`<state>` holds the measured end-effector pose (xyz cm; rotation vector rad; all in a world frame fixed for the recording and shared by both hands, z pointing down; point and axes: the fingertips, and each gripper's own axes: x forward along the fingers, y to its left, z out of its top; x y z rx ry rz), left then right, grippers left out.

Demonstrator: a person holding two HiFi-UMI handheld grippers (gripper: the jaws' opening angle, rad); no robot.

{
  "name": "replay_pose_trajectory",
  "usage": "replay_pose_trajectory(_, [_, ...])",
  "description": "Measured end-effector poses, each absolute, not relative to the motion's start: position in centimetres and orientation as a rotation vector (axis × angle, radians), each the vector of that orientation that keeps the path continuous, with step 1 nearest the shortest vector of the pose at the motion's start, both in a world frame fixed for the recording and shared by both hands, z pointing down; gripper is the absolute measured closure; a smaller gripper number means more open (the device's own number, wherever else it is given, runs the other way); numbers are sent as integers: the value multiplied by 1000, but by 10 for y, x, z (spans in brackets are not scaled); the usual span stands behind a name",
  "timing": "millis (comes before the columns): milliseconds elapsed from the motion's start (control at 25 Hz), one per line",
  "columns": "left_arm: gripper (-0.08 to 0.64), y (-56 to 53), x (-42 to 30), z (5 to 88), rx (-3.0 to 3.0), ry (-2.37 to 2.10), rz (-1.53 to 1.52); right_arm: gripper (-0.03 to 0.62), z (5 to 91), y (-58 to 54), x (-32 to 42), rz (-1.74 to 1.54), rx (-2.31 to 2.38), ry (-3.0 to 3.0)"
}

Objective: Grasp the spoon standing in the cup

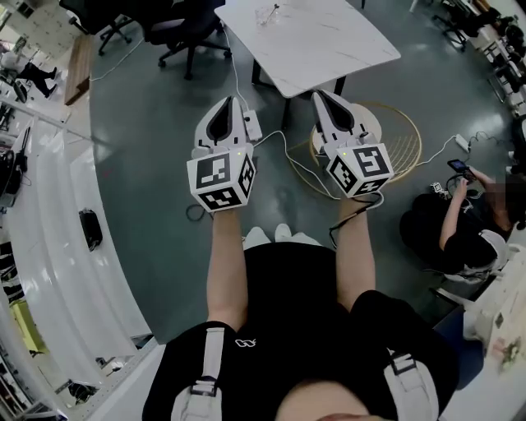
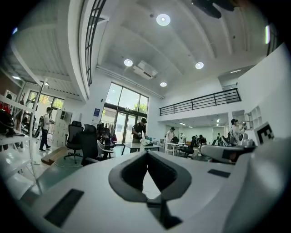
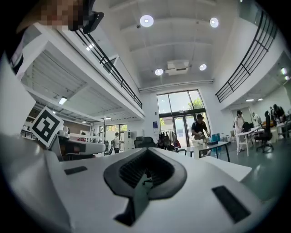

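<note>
Left gripper (image 1: 232,102): jaws together, nothing between them, over the floor short of the white table (image 1: 329,41). Clear cup (image 1: 267,15) stands on that table, well ahead of both tools; the spoon in it is too small to resolve. Right gripper (image 1: 322,95): jaws together, empty, near the table's front edge.

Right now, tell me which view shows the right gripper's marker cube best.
Head view: the right gripper's marker cube sits in full sight from above. The left gripper view catches one marker face at its right edge; the right gripper view shows none.
</note>
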<state>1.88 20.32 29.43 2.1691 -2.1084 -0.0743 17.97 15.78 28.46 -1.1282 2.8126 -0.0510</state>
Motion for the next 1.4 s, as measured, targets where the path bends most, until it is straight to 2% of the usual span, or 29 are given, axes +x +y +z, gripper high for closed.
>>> replay_pose_trajectory(200, [545, 195, 20, 283, 2157, -2127, -130, 586, 283, 141, 187, -34, -1173, 2820])
replay_pose_trajectory(400, [544, 196, 17, 268, 2124, -2127, -310, 586, 268, 132, 190, -7, -1109, 2832])
replay_pose_trajectory(720, [545, 193, 12, 265, 2087, -2169, -340, 586, 252, 123, 192, 28, -1057, 2831])
replay_pose_trajectory(1160, [544, 155, 14, 263, 2181, -2177, -269, 586, 263, 82, 199, -35, -1093, 2760])
replay_pose_trajectory(1400, [544, 102, -11, 283, 2234, -2162, -193, 586, 282, 30, 163, -42, -1077, 2763])
